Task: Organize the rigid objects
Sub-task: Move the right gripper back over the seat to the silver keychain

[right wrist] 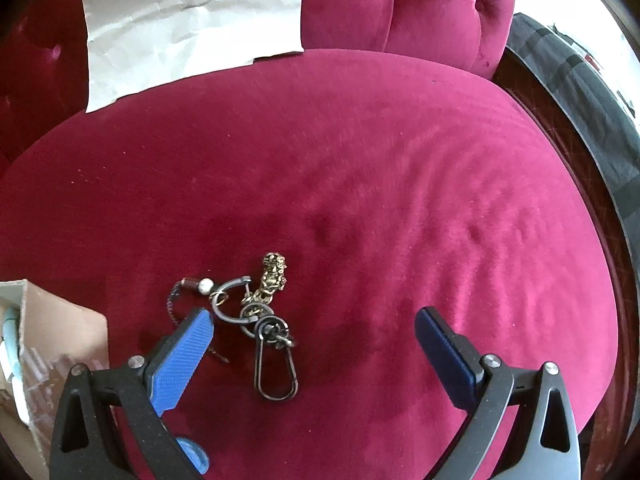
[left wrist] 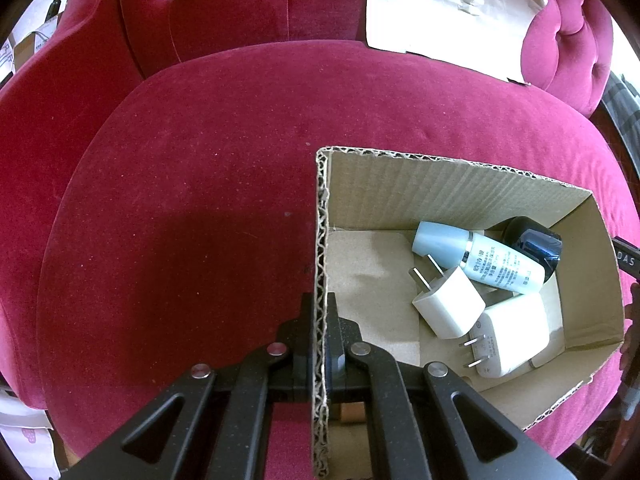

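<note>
Keys-and-charm cluster, a keychain (right wrist: 264, 312), lies on the red velvet seat cushion (right wrist: 360, 160): a dark carabiner clip (right wrist: 276, 368) at the near end, interlinked rings above it, a brass figurine charm (right wrist: 274, 272) at the far end, and a short beaded cord with a pale bead (right wrist: 205, 286) trailing off to the left. The right gripper (right wrist: 314, 334) hangs over it with its jaws spread wide; the blue-padded left finger (right wrist: 184, 360) sits just beside the rings, while the other finger (right wrist: 444, 356) stands well apart on bare velvet. Nothing is clasped between them, and whether the near pad touches the rings I cannot tell.

Left of the keychain, a corner of the cardboard box (right wrist: 64, 320) shows. In the left wrist view the left gripper (left wrist: 320, 320) is closed tight on the box's corrugated side wall (left wrist: 320, 240), one finger outside and one inside. Within the box lie a pale blue tube (left wrist: 476, 258), a dark rounded object (left wrist: 534, 242) behind it, a small white plug adapter (left wrist: 448, 308) with its prongs up, and a larger white charger (left wrist: 508, 336) beside it. A crumpled sheet of paper (right wrist: 188, 20) leans against the tufted backrest (left wrist: 240, 4).
</note>
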Action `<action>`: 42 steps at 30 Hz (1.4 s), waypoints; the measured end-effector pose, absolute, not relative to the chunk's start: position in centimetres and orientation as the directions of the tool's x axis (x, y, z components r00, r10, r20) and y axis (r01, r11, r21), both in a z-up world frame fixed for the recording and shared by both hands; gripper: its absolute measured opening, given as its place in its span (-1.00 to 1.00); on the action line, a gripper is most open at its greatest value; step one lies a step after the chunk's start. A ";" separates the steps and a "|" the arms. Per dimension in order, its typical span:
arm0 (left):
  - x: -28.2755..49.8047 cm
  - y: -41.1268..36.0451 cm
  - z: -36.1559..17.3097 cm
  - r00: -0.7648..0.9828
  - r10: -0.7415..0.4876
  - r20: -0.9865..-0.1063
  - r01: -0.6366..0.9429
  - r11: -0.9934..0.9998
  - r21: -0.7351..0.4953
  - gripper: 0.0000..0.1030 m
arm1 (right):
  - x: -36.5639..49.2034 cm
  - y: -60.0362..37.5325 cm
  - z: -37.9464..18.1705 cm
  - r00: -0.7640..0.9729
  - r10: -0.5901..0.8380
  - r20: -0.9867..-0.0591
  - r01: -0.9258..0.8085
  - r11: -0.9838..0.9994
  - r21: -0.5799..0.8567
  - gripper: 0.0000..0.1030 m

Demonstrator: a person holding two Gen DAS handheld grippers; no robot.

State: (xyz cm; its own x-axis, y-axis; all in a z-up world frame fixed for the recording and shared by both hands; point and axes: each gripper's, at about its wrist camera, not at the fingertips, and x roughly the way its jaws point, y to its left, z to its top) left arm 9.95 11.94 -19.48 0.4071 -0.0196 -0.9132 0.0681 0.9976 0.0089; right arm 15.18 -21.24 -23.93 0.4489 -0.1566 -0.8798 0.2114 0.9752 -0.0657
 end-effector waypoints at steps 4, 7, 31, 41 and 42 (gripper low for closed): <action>9.9 12.0 -19.5 0.407 -0.019 -0.913 0.068 0.998 0.010 -0.94 | 15.6 -21.4 -24.3 0.454 -0.146 -0.879 0.212 0.976 -0.053 0.99; 9.9 12.0 -19.5 0.407 -0.019 -0.913 0.068 0.998 0.009 -0.94 | 15.6 -21.6 -24.6 0.453 -0.135 -0.881 0.216 0.976 -0.039 0.99; 10.0 11.9 -19.5 0.407 -0.019 -0.913 0.067 0.998 0.010 -0.94 | 14.9 -20.4 -23.2 0.509 -0.103 -0.855 0.159 0.987 -0.025 -0.63; 10.0 11.9 -19.5 0.408 -0.018 -0.913 0.068 0.998 0.011 -0.94 | 14.3 -20.5 -21.5 0.529 -0.094 -0.844 0.161 0.987 -0.009 -0.70; 10.0 11.9 -19.5 0.408 -0.018 -0.913 0.068 0.998 0.011 -0.94 | 14.3 -20.5 -21.5 0.529 -0.090 -0.844 0.157 0.988 -0.008 -0.74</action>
